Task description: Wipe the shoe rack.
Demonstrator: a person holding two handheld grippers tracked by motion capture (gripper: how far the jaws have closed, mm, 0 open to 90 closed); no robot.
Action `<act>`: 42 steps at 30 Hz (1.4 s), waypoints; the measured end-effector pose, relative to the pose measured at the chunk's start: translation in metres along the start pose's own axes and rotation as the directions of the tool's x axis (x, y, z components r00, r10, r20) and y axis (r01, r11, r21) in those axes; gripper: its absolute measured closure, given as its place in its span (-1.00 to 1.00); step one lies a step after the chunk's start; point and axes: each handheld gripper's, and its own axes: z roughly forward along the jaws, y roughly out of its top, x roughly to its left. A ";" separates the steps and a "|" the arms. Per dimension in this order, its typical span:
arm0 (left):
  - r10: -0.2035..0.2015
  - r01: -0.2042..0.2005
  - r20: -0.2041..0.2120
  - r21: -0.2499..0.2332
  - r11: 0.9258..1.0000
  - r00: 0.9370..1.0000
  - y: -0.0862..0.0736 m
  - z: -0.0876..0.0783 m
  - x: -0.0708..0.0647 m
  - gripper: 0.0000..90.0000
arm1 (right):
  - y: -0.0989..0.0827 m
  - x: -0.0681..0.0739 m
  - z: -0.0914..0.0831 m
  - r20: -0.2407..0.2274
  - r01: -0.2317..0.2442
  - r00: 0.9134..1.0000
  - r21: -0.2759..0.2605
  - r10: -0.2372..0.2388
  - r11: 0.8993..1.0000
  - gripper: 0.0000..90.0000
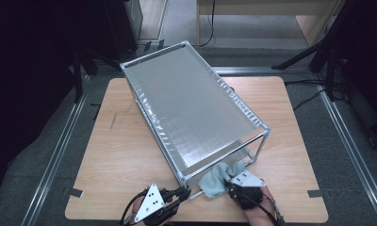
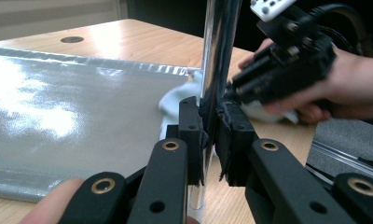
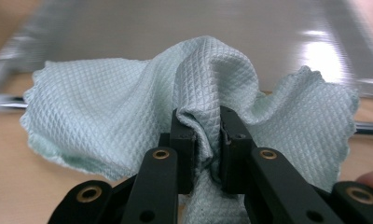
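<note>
Dim room, shelf glare, blurred background

Cloth (image 3: 128, 116) pale mint, diamond weave; rack (image 1: 196, 101) silver-grey, glossy; table (image 1: 116, 155) light wood, perhaps laminate.

Left gripper (image 1: 177, 195), lower left of high view: black body wearing grey three-cornered plate dotted with dark holes, black cable looping beside it. Right gripper (image 1: 233, 181), lower right of high view: same black build, grey holed plate showing on top, cables trailing toward bottom edge. Gripper views showing matte black jaws rising from bottom, brass-ringed pivot pins gleaming, plain screw holes sitting below, pad edges looking frayed.
</note>
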 end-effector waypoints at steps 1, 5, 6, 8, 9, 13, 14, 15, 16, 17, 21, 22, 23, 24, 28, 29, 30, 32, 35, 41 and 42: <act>0.000 0.000 0.000 0.000 1.000 1.000 0.000 0.000 0.000 0.82 | 0.000 -0.007 0.000 0.024 -0.010 1.000 -0.002 0.011 1.000 0.75; -0.001 0.001 0.002 0.000 1.000 1.000 0.000 0.000 0.000 0.82 | -0.004 -0.034 -0.001 0.125 -0.063 0.990 -0.025 0.066 0.998 0.68; -0.002 0.002 0.002 0.000 1.000 1.000 0.000 0.000 0.000 0.82 | -0.005 -0.037 -0.001 0.130 -0.075 0.988 -0.030 0.079 0.997 0.68; -0.003 0.003 0.003 -0.001 1.000 1.000 0.000 0.000 0.000 0.82 | -0.005 -0.037 -0.001 0.130 -0.081 0.988 -0.031 0.084 0.996 0.71; -0.004 0.004 0.004 0.000 1.000 1.000 0.000 0.000 0.000 0.82 | -0.005 -0.035 0.000 0.141 -0.073 0.987 -0.028 0.076 0.997 0.74; -0.006 0.006 0.004 -0.002 1.000 1.000 -0.001 0.001 0.000 0.82 | -0.003 -0.020 0.002 0.132 -0.036 0.991 -0.019 0.038 0.999 0.76; -0.006 0.006 0.004 -0.002 1.000 1.000 -0.001 0.001 0.000 0.82 | -0.002 -0.015 0.002 0.126 -0.022 0.992 -0.018 0.025 1.000 0.76; -0.006 0.006 0.004 -0.002 1.000 1.000 -0.001 0.001 0.000 0.82 | -0.002 -0.011 0.002 0.111 -0.012 0.994 -0.014 0.014 1.000 0.76; -0.008 0.008 0.004 -0.003 1.000 1.000 -0.001 0.001 0.000 0.82 | -0.002 -0.007 0.002 0.088 -0.005 0.996 -0.012 0.006 1.000 0.76; -0.008 0.008 0.004 -0.003 1.000 1.000 -0.001 0.001 0.000 0.82 | -0.002 -0.007 0.002 0.088 -0.005 0.996 -0.012 0.006 1.000 0.76; -0.013 0.013 0.003 -0.003 1.000 1.000 -0.001 0.002 0.001 0.81 | 0.001 0.023 0.004 -0.007 0.062 0.998 -0.008 -0.062 0.998 0.75; -0.015 0.015 0.001 -0.003 1.000 1.000 -0.001 0.002 0.001 0.81 | 0.002 0.030 0.005 -0.025 0.077 0.997 -0.008 -0.078 0.997 0.75; -0.016 0.016 0.001 -0.003 1.000 1.000 -0.001 0.002 0.001 0.81 | 0.003 0.037 0.005 -0.045 0.093 0.995 -0.009 -0.093 0.996 0.75; -0.016 0.016 0.001 -0.003 1.000 1.000 -0.001 0.002 0.001 0.81 | 0.003 0.044 0.006 -0.063 0.109 0.992 -0.010 -0.109 0.994 0.75; -0.014 0.014 0.000 -0.001 1.000 1.000 -0.001 0.002 0.001 0.81 | 0.005 0.060 0.006 -0.109 0.174 0.979 -0.013 -0.174 0.985 0.74; -0.014 0.014 0.000 -0.001 1.000 1.000 -0.001 0.002 0.001 0.81 | 0.006 0.063 0.007 -0.109 0.191 0.975 -0.012 -0.191 0.981 0.75; -0.014 0.014 0.001 -0.001 1.000 1.000 -0.001 0.002 0.001 0.81 | 0.006 0.063 0.007 -0.109 0.191 0.975 -0.012 -0.191 0.981 0.75; -0.014 0.014 0.001 -0.001 1.000 1.000 -0.001 0.002 0.001 0.81 | 0.006 0.060 0.007 -0.121 0.178 0.977 -0.012 -0.178 0.984 0.75; -0.017 0.017 0.001 0.001 1.000 1.000 -0.001 0.002 0.001 0.81 | 0.006 0.045 0.007 -0.104 0.150 0.983 -0.012 -0.151 0.989 0.75; -0.016 0.016 0.002 0.003 1.000 1.000 -0.001 0.002 0.001 0.81 | 0.004 0.015 0.004 -0.003 0.095 0.996 -0.003 -0.095 0.996 0.75; -0.016 0.016 0.003 0.004 1.000 1.000 -0.001 0.002 0.002 0.81 | 0.003 0.008 0.003 0.022 0.080 0.997 -0.001 -0.080 0.997 0.75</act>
